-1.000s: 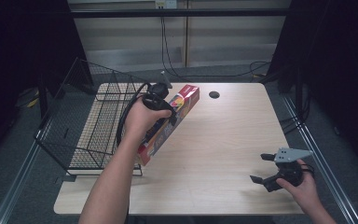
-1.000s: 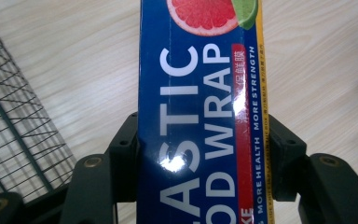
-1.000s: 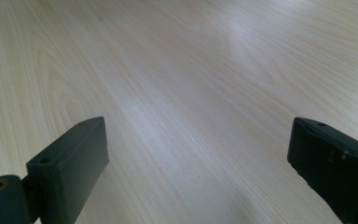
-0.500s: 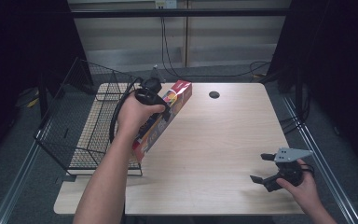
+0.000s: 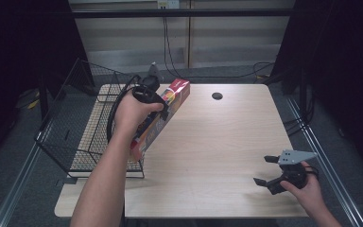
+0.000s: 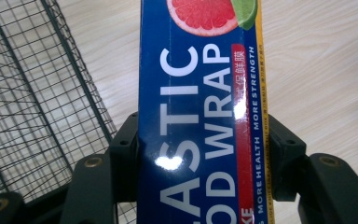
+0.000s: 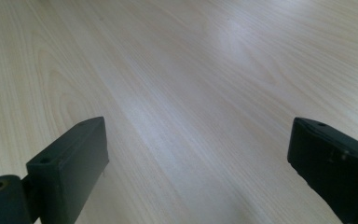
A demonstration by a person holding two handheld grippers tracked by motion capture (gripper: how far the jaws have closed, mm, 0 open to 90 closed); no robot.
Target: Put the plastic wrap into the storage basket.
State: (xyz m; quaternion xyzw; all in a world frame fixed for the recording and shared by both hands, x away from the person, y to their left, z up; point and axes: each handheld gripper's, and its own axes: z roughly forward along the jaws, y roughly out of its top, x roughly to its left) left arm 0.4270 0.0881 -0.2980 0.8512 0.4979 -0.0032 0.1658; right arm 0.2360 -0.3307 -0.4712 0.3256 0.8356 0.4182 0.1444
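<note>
Overhead light falls bright on the surface (image 5: 217,142), while the room at 9 and 3 o'clock stays dark. Glare spots shine on the box (image 6: 200,140); the near jaws look soft.

Both forearms are bare; each black gripper (image 5: 270,171) has blocky matte jaws with brass-ringed screw holes, a grey three-cornered plate at 12 o'clock

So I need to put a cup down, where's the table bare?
The table is bare from the food wrap box across to the right hand-held gripper, below the round hole. The left edge is crowded by the wire basket and left hand-held gripper.
</note>
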